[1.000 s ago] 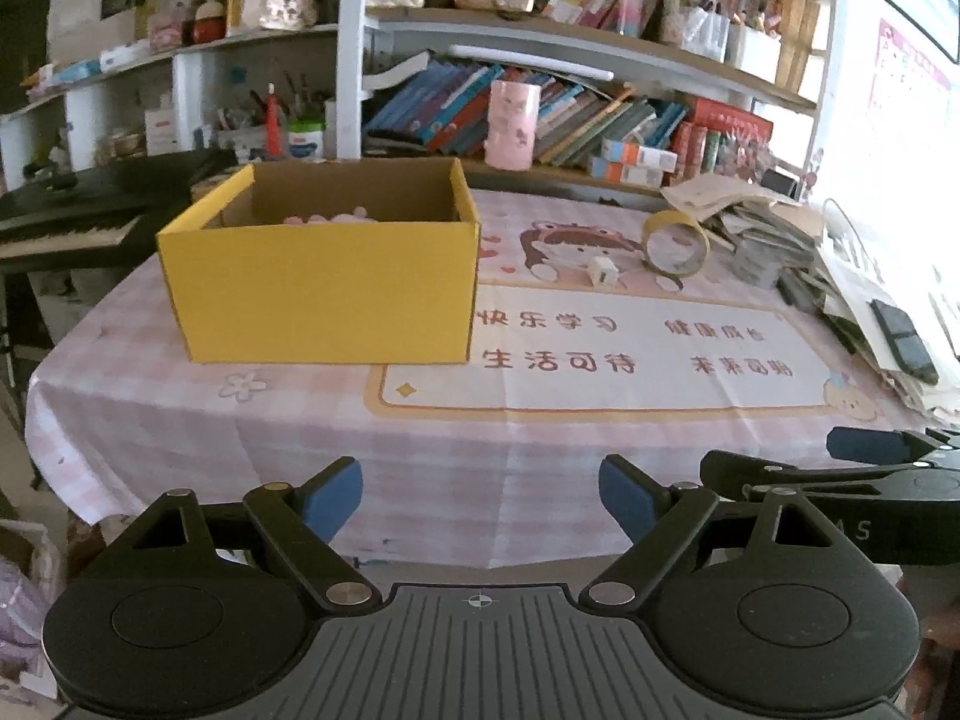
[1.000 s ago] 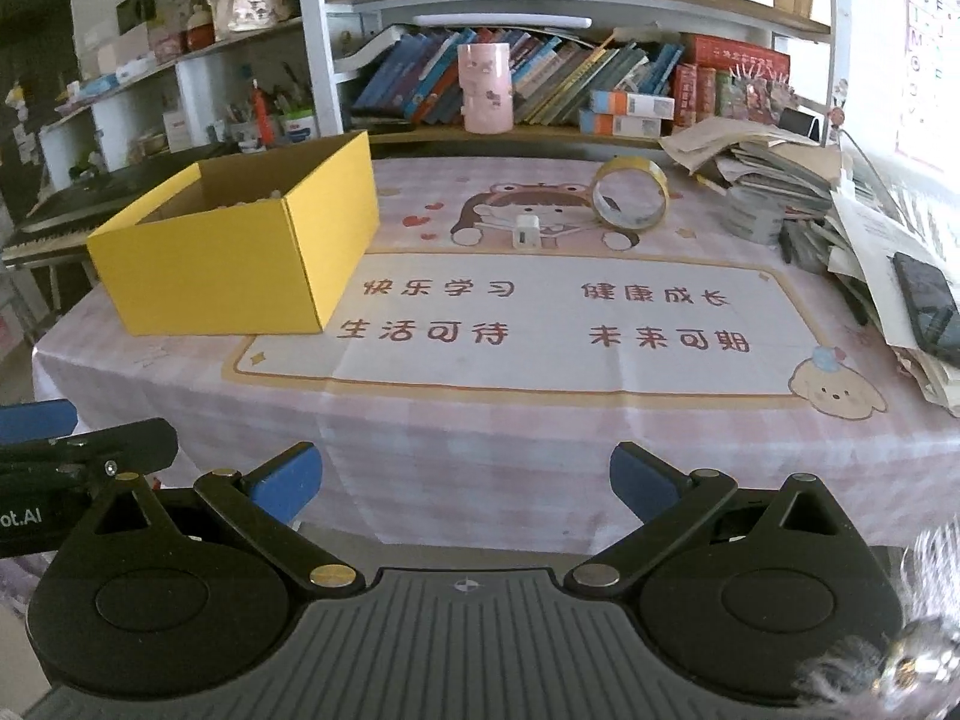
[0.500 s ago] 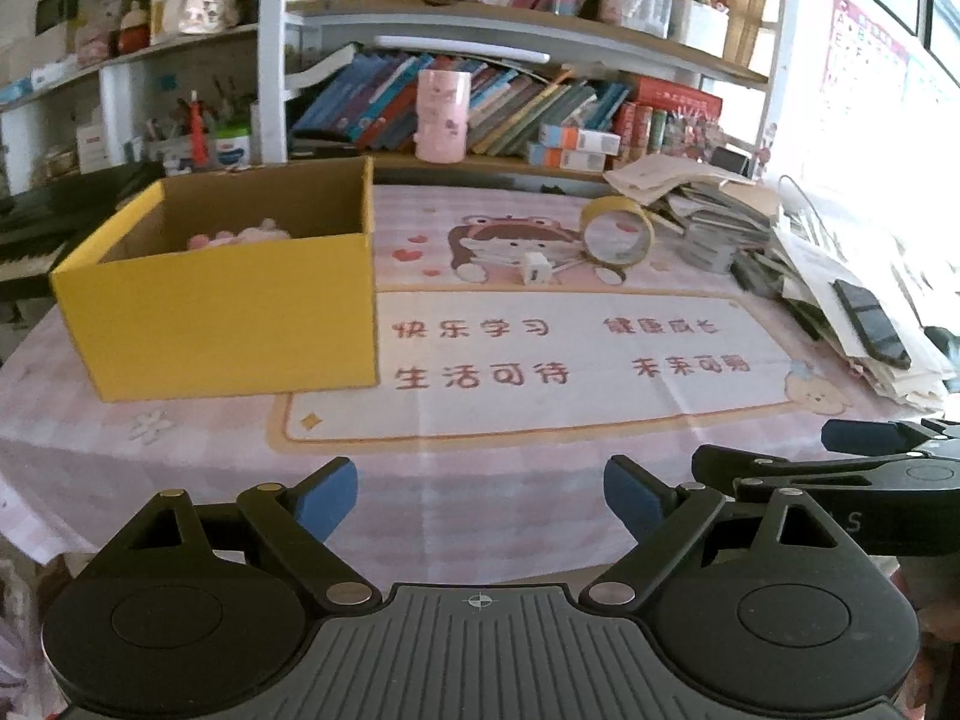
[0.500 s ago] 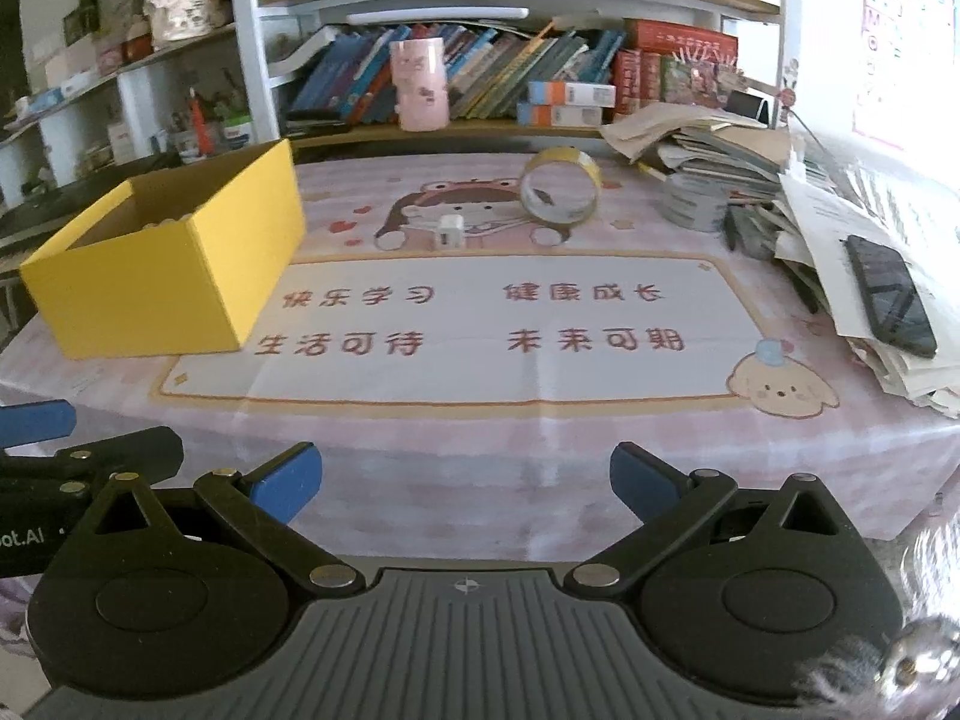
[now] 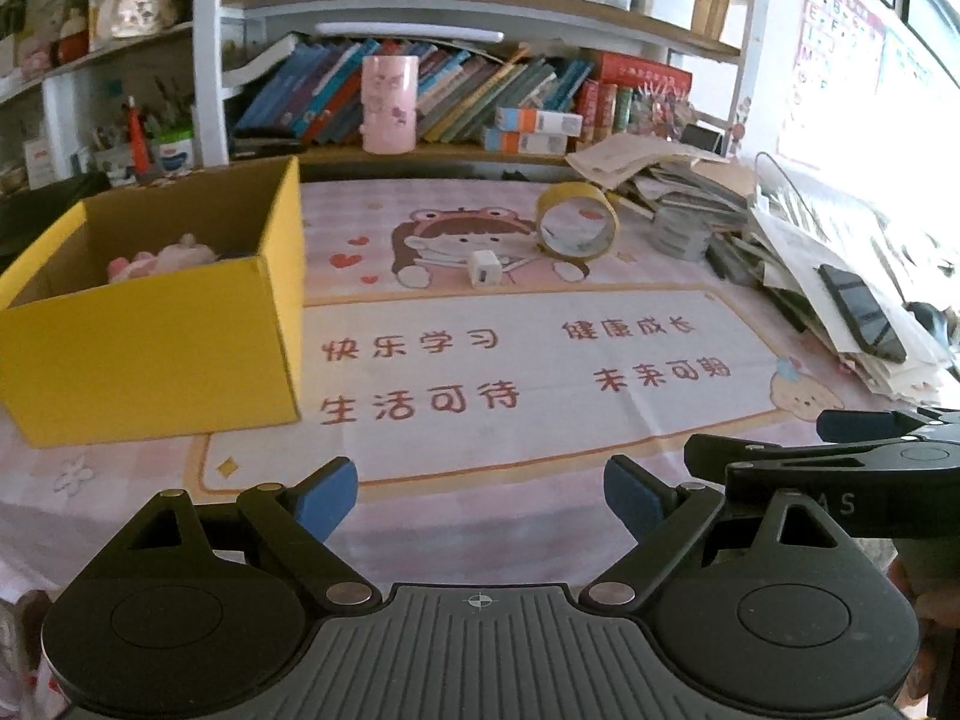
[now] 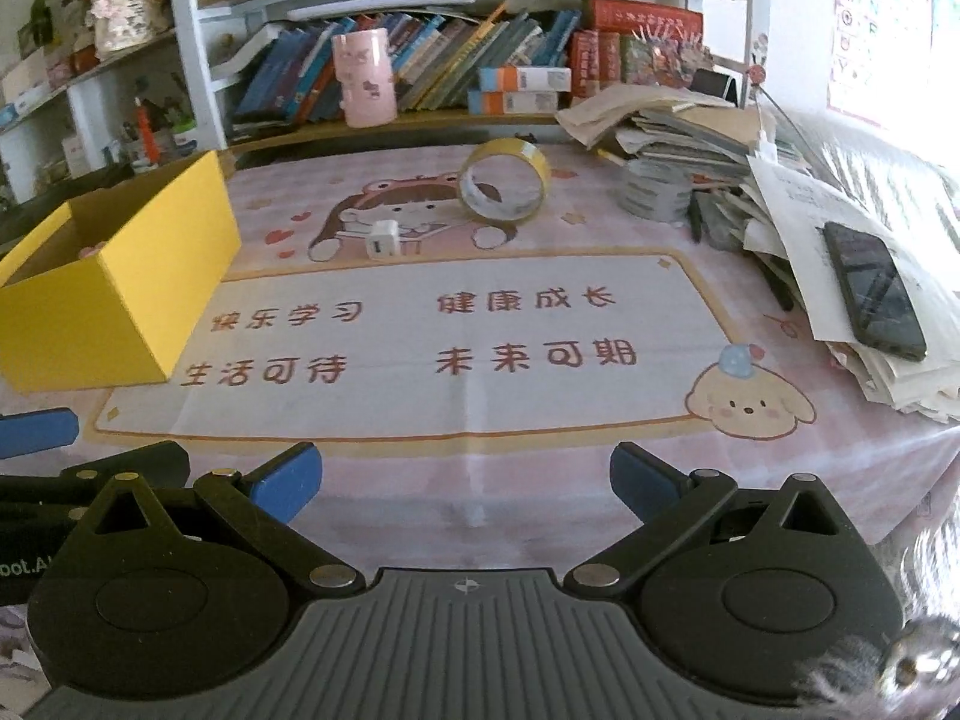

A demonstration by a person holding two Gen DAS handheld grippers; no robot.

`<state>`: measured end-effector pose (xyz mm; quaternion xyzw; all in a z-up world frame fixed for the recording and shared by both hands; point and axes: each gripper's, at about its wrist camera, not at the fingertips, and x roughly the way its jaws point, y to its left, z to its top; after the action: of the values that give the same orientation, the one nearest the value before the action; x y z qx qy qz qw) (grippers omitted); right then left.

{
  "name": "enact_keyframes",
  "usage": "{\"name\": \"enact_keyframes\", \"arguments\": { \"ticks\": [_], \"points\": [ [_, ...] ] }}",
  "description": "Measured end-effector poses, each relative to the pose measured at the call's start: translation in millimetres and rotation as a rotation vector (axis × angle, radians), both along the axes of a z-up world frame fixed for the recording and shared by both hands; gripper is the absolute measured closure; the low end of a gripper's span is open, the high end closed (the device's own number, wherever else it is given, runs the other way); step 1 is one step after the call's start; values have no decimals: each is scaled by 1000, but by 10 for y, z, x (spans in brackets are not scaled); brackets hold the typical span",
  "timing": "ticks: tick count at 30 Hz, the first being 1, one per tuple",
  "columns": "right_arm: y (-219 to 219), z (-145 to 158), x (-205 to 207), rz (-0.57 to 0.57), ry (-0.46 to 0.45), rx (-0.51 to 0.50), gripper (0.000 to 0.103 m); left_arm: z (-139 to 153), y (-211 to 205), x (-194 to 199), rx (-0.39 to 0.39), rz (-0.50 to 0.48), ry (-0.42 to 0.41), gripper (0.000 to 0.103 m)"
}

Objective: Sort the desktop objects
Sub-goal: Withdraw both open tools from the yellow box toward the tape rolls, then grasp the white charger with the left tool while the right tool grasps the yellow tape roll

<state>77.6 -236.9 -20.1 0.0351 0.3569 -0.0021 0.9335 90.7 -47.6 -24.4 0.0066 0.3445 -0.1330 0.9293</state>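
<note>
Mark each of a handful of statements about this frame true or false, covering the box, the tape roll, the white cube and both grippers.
1. The yellow box holds a pink soft item. True.
2. The tape roll lies flat on the mat. False: it stands on its edge.
3. The white cube sits inside the tape roll. False: it sits apart from it, nearer the box.
4. The left gripper is open with nothing between its fingers. True.
5. The right gripper is shut on the black phone. False: it is open and empty; the phone lies on the paper stack.
</note>
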Motion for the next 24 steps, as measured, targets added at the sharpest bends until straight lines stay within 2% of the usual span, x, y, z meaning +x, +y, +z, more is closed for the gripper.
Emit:
{"name": "enact_keyframes", "arguments": {
  "ticks": [16,24],
  "points": [
    [-486,-65,675,9,42,-8,0,-89,-483,598,-10,15,40,11],
    [-760,-67,1091,63,48,-7,0,-113,-719,919,-22,75,57,11]
  ]
}}
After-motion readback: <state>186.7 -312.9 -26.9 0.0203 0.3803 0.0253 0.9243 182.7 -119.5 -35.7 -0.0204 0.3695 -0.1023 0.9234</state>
